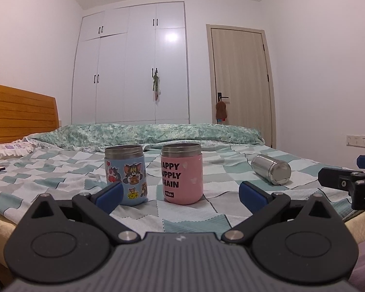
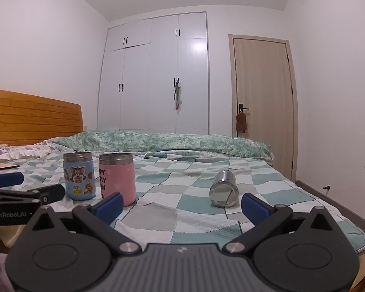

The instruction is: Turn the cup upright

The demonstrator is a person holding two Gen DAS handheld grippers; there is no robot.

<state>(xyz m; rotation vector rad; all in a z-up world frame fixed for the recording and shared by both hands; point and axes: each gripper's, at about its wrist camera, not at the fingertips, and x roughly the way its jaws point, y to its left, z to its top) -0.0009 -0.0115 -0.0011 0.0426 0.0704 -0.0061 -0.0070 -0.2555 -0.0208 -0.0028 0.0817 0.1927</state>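
On the bed's checked teal, grey and white cover (image 1: 197, 219), the pink cylindrical steel-rimmed cup printed with black lettering (image 1: 181, 174) serves as the reference point, standing upright with its mouth up. Far to its left, a wooden slatted headboard (image 1: 19, 116) rises at the bed's end. Just beside the pink cup on its left, apart from it, stands a blue steel-rimmed cup covered in cartoon cat-and-mouse stickers (image 1: 126, 175), also upright. In front of both cups, near the bed's edge, the left gripper (image 1: 181, 196) hovers with its blue-padded fingers (image 1: 109, 194) spread wide, holding nothing. Behind the pink cup, a green floral rolled quilt (image 1: 146, 133) stretches across the bed. Well apart to the pink cup's right, a plain silver stainless-steel cup (image 2: 223, 192) lies tipped on its side on the cover, its flat base facing the cameras. The right gripper (image 2: 181, 202) sits in front of this fallen cup, near but not touching it, its blue pads (image 2: 254, 206) likewise wide apart and empty.
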